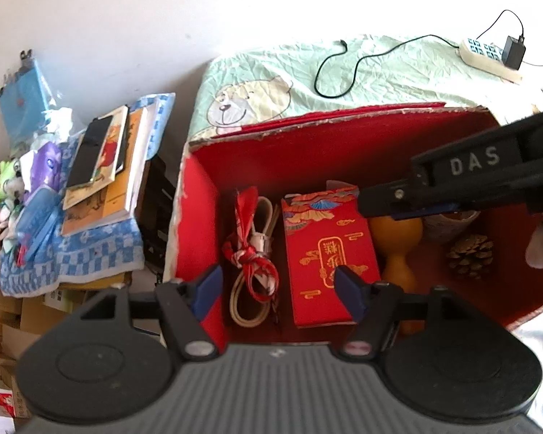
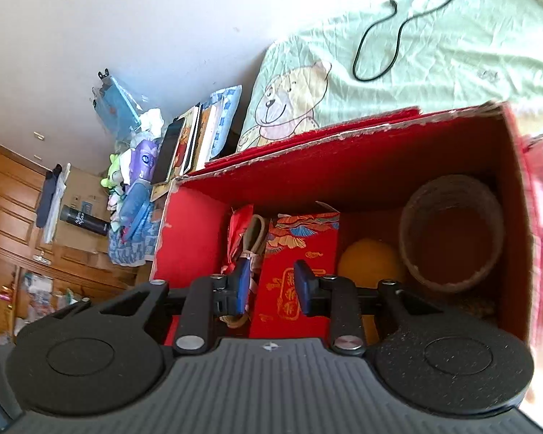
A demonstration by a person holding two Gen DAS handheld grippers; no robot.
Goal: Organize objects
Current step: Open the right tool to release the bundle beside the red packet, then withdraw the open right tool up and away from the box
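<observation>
The left gripper (image 1: 278, 291) hangs wide open and empty over the red box (image 1: 199, 217), above the red packet (image 1: 329, 264) inside it. The right gripper (image 2: 271, 287), jaws parted and empty, hovers in the box. A gourd (image 1: 398, 253), pinecone (image 1: 470, 255) and woven cup (image 2: 452, 238) lie right of the packet, ribbon-tied cord (image 1: 253, 256) left.

White wall (image 1: 126, 7); wooden cabinets (image 2: 7, 195); bed's green bear-print sheet (image 2: 434, 54) brightly lit.
</observation>
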